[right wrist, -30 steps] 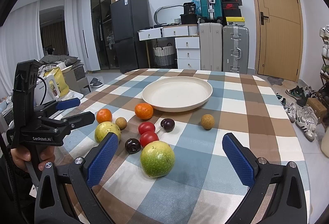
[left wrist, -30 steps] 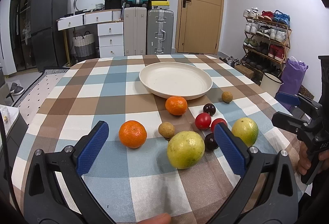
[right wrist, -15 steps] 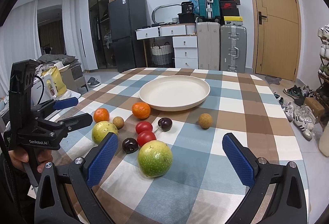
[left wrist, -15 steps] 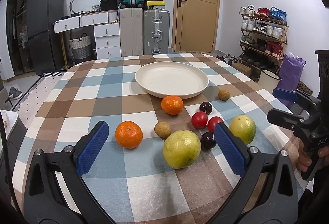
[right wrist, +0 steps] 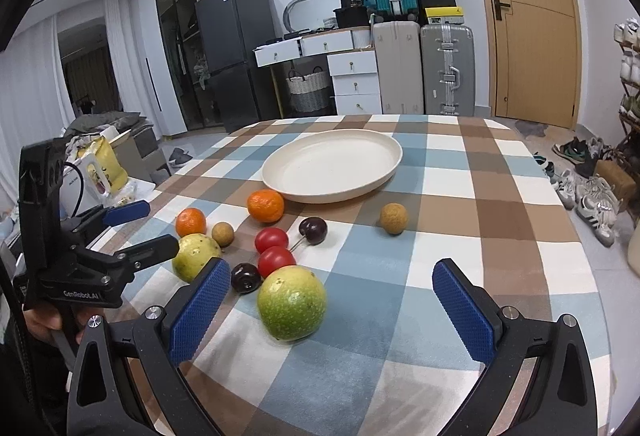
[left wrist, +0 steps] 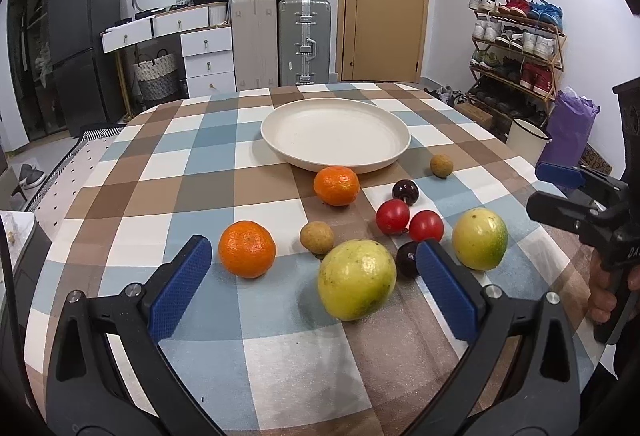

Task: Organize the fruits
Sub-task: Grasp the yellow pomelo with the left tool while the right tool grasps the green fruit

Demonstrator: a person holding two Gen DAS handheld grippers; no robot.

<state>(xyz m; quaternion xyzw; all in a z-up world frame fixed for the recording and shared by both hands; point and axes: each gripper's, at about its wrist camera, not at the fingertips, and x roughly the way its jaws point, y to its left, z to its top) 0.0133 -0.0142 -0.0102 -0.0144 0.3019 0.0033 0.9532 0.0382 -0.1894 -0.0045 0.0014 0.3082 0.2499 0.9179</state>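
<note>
Yellow-green fruit (left wrist: 356, 279) between open left tool (left wrist: 312, 286) fingers.

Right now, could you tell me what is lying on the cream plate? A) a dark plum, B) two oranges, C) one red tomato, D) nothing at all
D: the cream plate shows only its bare inside in both wrist views, while every fruit, such as the nearest orange, lies on the checked tablecloth in front of it.
</note>
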